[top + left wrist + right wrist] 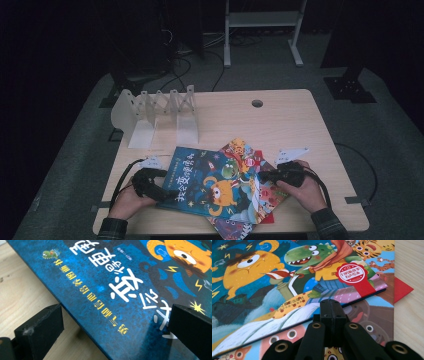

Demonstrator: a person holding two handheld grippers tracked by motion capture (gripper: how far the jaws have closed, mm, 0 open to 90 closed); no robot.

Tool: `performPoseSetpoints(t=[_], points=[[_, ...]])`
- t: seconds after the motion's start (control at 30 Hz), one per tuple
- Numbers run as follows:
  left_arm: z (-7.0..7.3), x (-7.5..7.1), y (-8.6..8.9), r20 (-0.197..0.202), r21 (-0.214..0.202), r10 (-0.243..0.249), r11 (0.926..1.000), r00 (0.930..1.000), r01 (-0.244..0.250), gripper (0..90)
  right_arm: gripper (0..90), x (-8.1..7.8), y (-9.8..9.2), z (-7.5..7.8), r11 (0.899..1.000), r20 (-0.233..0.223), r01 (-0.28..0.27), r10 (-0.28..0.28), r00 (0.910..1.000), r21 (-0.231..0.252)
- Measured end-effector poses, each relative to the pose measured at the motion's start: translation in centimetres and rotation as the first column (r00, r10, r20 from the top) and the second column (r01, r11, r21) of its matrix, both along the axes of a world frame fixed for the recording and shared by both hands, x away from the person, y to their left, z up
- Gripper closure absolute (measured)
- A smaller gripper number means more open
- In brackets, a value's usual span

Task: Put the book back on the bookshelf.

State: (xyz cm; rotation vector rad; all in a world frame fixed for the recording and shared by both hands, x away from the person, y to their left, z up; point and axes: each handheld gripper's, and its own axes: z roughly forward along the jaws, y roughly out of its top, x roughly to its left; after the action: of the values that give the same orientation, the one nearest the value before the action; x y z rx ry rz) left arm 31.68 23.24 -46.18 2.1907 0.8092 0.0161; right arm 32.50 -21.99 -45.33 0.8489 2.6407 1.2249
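the wooden table (300, 125) carries a white folding rack (155, 112) at about ten o'clock. toward six o'clock lies the blue picture book (212, 185), topmost on a pile of other picture books (267, 195). at its eight o'clock edge the left gripper (112, 322) stands with jaws wide apart, straddling the book's edge without pressing it. at three o'clock the right gripper (332, 310) has its jaws closed together, empty, tips at the book's edge.
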Motion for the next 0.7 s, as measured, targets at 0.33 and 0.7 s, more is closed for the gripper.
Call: performPoseSetpoints(t=[0.33, 0.7], points=[[-0.1, 1.2, 1.2, -0.075, -0.007, 0.069, 0.9976, 0.9949, -0.069, 0.0, 89.2, 0.2, 0.5, 0.0, 0.999, 0.010, -0.031, 0.031, 0.9995, -0.008], [-0.5, 1.4, 2.4, -0.095, -0.027, 0.102, 0.9941, 0.9902, -0.105, 0.0, 88.0, 0.5, 2.4, 0.0, 0.998, 0.029, -0.056, 0.057, 0.9979, -0.018]])
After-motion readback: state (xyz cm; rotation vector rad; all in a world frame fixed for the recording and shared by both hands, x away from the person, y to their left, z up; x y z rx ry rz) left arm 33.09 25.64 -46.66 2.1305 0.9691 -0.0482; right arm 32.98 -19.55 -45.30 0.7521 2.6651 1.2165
